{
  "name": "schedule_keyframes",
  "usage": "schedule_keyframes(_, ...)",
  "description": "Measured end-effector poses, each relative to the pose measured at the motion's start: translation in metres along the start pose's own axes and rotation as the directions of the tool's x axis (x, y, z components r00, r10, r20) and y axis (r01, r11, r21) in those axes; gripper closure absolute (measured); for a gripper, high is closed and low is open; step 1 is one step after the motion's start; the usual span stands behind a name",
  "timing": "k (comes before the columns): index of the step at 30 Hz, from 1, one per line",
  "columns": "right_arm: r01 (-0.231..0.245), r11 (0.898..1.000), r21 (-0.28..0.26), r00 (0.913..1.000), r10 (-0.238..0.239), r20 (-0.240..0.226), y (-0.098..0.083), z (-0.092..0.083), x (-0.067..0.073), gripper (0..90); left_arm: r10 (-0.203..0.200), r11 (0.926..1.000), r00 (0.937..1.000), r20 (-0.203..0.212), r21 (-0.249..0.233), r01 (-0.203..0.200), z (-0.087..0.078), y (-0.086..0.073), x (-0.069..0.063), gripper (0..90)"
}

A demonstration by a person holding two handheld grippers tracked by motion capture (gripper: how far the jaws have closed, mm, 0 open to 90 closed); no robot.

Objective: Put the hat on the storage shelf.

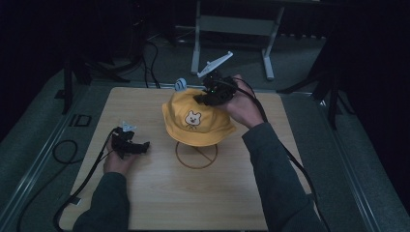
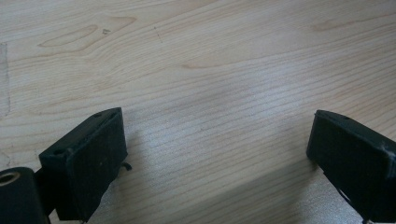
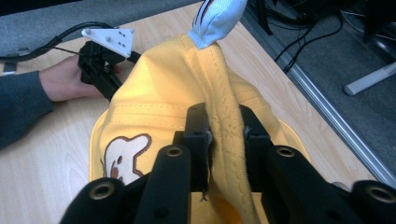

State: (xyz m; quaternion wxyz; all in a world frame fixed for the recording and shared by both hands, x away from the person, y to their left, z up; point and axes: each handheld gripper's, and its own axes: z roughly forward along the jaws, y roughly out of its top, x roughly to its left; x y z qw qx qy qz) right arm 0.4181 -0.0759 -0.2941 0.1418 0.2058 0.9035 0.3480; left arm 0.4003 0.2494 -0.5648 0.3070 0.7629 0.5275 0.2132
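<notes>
A yellow bucket hat (image 1: 196,121) with a bear face on its front sits above a wooden ring base (image 1: 196,157) near the table's middle. A small light-blue ear (image 1: 180,84) sticks up from its far side. My right gripper (image 1: 205,99) comes in from the right at the hat's top. In the right gripper view the right gripper (image 3: 224,116) is shut on a raised fold of the hat (image 3: 159,88), below the blue ear (image 3: 215,18). My left gripper (image 1: 142,146) lies low at the table's left. In the left gripper view the left gripper (image 2: 217,140) is open over bare wood.
The wooden table (image 1: 193,203) stands on grey floor. Black cables (image 1: 63,150) trail off its left side and from both grippers. A grey desk frame (image 1: 232,26) stands behind the table. The person's sleeves come in from the bottom edge.
</notes>
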Motion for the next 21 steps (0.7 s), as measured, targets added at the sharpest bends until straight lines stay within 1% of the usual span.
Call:
schedule_keyframes(1, -0.001, 1.000, -0.002, 1.0000, 0.001, 0.007, 0.000, 0.000, 0.000, 74.1, -0.001, 1.0000, 1.0000, 0.000, -0.001, 0.001, 0.000, 0.000, 0.000, 4.9)
schedule_keyframes(2, -0.008, 1.000, -0.020, 0.9998, 0.008, 0.015, 0.001, -0.002, 0.001, 67.2, -0.001, 1.0000, 1.0000, -0.001, -0.002, 0.001, 0.000, 0.000, 0.000, 4.9)
schedule_keyframes(3, -0.010, 0.999, -0.034, 0.9998, 0.010, 0.019, 0.001, -0.005, 0.001, 62.7, -0.001, 1.0000, 1.0000, -0.001, -0.002, 0.001, 0.000, 0.000, 0.000, 4.9)
schedule_keyframes(4, -0.021, 0.999, -0.047, 0.9994, 0.022, 0.025, 0.001, -0.008, 0.001, 56.6, 0.001, 1.0000, 1.0000, 0.000, 0.000, -0.001, 0.000, 0.000, 0.000, 4.9)
schedule_keyframes(6, -0.043, 0.997, -0.066, 0.9974, 0.047, 0.055, 0.001, -0.015, -0.001, 44.9, 0.000, 1.0000, 1.0000, 0.000, 0.000, 0.000, 0.000, 0.000, 0.000, 4.9)
schedule_keyframes(7, -0.048, 0.996, -0.074, 0.9962, 0.053, 0.069, 0.000, -0.018, -0.002, 41.7, 0.000, 1.0000, 1.0000, 0.000, 0.000, 0.000, 0.000, 0.000, 0.000, 4.9)
schedule_keyframes(8, -0.050, 0.995, -0.082, 0.9948, 0.056, 0.085, -0.001, -0.024, -0.004, 37.9, 0.000, 1.0000, 1.0000, 0.000, 0.000, 0.000, 0.000, 0.000, 0.000, 4.9)
schedule_keyframes(9, -0.050, 0.995, -0.084, 0.9943, 0.057, 0.090, -0.001, -0.027, -0.005, 36.0, 0.001, 1.0000, 1.0000, 0.000, 0.000, -0.001, 0.000, 0.000, 0.000, 4.9)
schedule_keyframes(10, -0.055, 0.995, -0.088, 0.9926, 0.064, 0.104, -0.002, -0.033, -0.006, 33.4, 0.001, 1.0000, 1.0000, 0.000, 0.000, -0.001, 0.000, 0.000, 0.000, 4.9)
schedule_keyframes(12, -0.058, 0.994, -0.096, 0.9917, 0.068, 0.109, -0.004, -0.041, -0.006, 29.4, 0.000, 1.0000, 1.0000, 0.000, 0.000, 0.000, 0.000, 0.000, 0.000, 4.9)
schedule_keyframes(16, -0.046, 0.994, -0.095, 0.9888, 0.059, 0.137, -0.009, -0.056, -0.003, 23.5, 0.000, 1.0000, 1.0000, 0.000, 0.000, 0.000, 0.000, 0.000, 0.000, 4.9)
schedule_keyframes(19, -0.046, 0.991, -0.124, 0.9875, 0.064, 0.144, -0.017, -0.067, -0.003, 23.2, 0.000, 1.0000, 1.0000, 0.000, 0.000, 0.000, 0.000, 0.000, 0.000, 4.9)
schedule_keyframes(21, -0.051, 0.989, -0.140, 0.9845, 0.073, 0.159, -0.026, -0.074, -0.004, 23.8, 0.001, 1.0000, 1.0000, 0.000, 0.000, -0.001, 0.000, 0.000, 0.000, 4.9)
